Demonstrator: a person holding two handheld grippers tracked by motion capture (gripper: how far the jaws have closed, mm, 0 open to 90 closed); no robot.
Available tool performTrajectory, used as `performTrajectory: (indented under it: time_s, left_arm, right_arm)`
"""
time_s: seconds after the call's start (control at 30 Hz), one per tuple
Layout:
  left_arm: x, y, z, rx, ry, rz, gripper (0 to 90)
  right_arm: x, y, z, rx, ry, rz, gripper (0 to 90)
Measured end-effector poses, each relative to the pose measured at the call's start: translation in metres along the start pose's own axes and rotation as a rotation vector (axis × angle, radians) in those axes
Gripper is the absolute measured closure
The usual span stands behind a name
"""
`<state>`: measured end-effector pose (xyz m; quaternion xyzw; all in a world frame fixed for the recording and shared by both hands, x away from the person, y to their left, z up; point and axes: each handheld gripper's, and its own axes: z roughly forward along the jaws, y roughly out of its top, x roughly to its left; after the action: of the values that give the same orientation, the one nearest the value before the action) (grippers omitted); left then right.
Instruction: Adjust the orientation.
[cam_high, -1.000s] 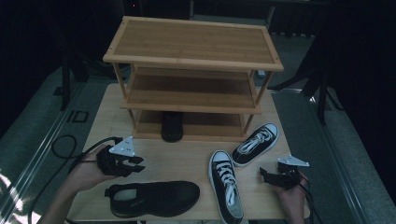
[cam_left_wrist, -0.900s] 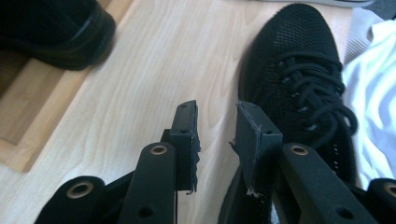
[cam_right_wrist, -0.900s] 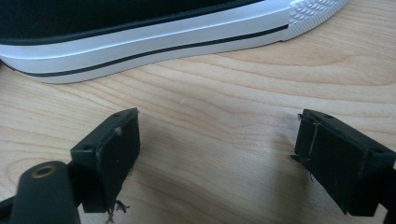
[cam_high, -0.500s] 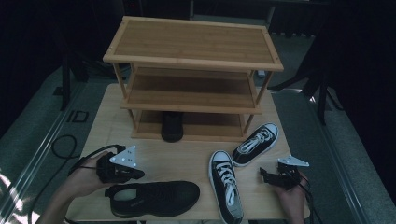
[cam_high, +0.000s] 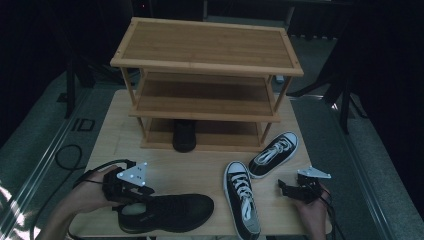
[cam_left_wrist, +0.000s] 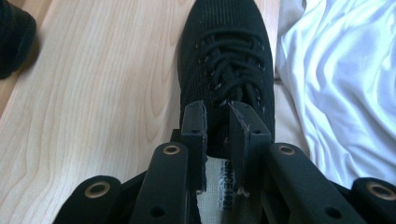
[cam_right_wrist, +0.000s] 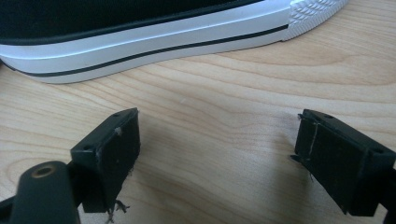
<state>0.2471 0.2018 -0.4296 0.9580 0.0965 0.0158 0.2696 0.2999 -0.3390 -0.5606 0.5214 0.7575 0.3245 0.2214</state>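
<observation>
A black knit shoe (cam_high: 170, 212) lies on its sole near the table's front edge, toe to the right. My left gripper (cam_high: 142, 192) is at its heel end. In the left gripper view the jaws (cam_left_wrist: 218, 126) stand a little apart over the shoe's (cam_left_wrist: 229, 60) opening, with the tongue's edge between them and the printed insole below. They have just been opening, and the pads do not clearly press on it. My right gripper (cam_high: 284, 186) rests open at the front right. Its jaws (cam_right_wrist: 217, 149) are wide apart over bare wood, short of a sneaker's white sole (cam_right_wrist: 154, 37).
Two black-and-white sneakers (cam_high: 242, 197) (cam_high: 274, 154) lie between the grippers. A three-level bamboo rack (cam_high: 205, 65) stands at the back of the table (cam_high: 200, 165), with another black shoe (cam_high: 184, 135) on its lowest level. White cloth (cam_left_wrist: 336, 84) lies beyond the front edge.
My left gripper has shifted slightly down and toward the black shoe's heel. The right gripper and the sneakers have stayed put.
</observation>
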Motion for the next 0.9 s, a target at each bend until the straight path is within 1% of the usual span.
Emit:
performTrajectory:
  time_s: [0.03,0.1,0.27,0.4,0.47,0.5,0.57,0.6,0.63,0.7,0.73,0.77,0.83,0.9]
  left_arm:
    - [-0.001,0.000,0.002,0.011,-0.005,0.002,76.8]
    - [-0.002,-0.001,0.003,0.017,-0.009,0.008,75.4]
    - [-0.003,-0.001,0.005,0.032,-0.013,0.029,72.9]
    - [-0.004,0.001,0.010,0.048,-0.012,0.038,71.4]
    - [-0.003,0.002,0.013,0.061,-0.012,0.037,71.7]
    - [-0.002,0.002,0.015,0.063,-0.005,0.039,72.8]
    - [0.000,0.004,0.018,0.067,-0.016,0.035,74.8]
    - [0.000,0.005,0.020,0.066,-0.014,0.038,75.1]
    - [0.000,0.007,0.021,0.067,-0.014,0.034,76.4]
    - [0.001,0.009,0.022,0.072,-0.013,0.031,83.3]
    - [0.002,0.009,0.021,0.075,-0.008,0.020,84.5]
    - [0.003,0.009,0.021,0.072,-0.003,0.008,85.1]
    - [0.004,0.009,0.020,0.070,0.004,-0.003,85.5]
    - [0.005,0.009,0.020,0.063,0.025,-0.016,85.7]
  right_arm:
    - [0.000,0.000,0.000,0.000,0.000,0.000,13.9]
    - [0.000,0.000,0.000,0.000,0.000,0.000,13.9]
    - [0.000,0.000,0.000,0.000,0.000,0.000,13.9]
    - [0.000,0.000,0.000,0.000,0.000,0.000,13.9]
    - [0.000,0.000,0.000,0.000,0.000,0.000,13.9]
    - [0.000,0.000,0.000,0.000,0.000,0.000,13.9]
    - [0.000,0.000,0.000,0.000,0.000,0.000,13.9]
    - [0.000,0.000,0.000,0.000,0.000,0.000,13.9]
    - [0.000,0.000,0.000,0.000,0.000,0.000,13.9]
    - [0.000,0.000,0.000,0.000,0.000,0.000,13.9]
    - [0.000,0.000,0.000,0.000,0.000,0.000,13.9]
    - [0.000,0.000,0.000,0.000,0.000,0.000,13.9]
    - [0.000,0.000,0.000,0.000,0.000,0.000,13.9]
    - [0.000,0.000,0.000,0.000,0.000,0.000,14.0]
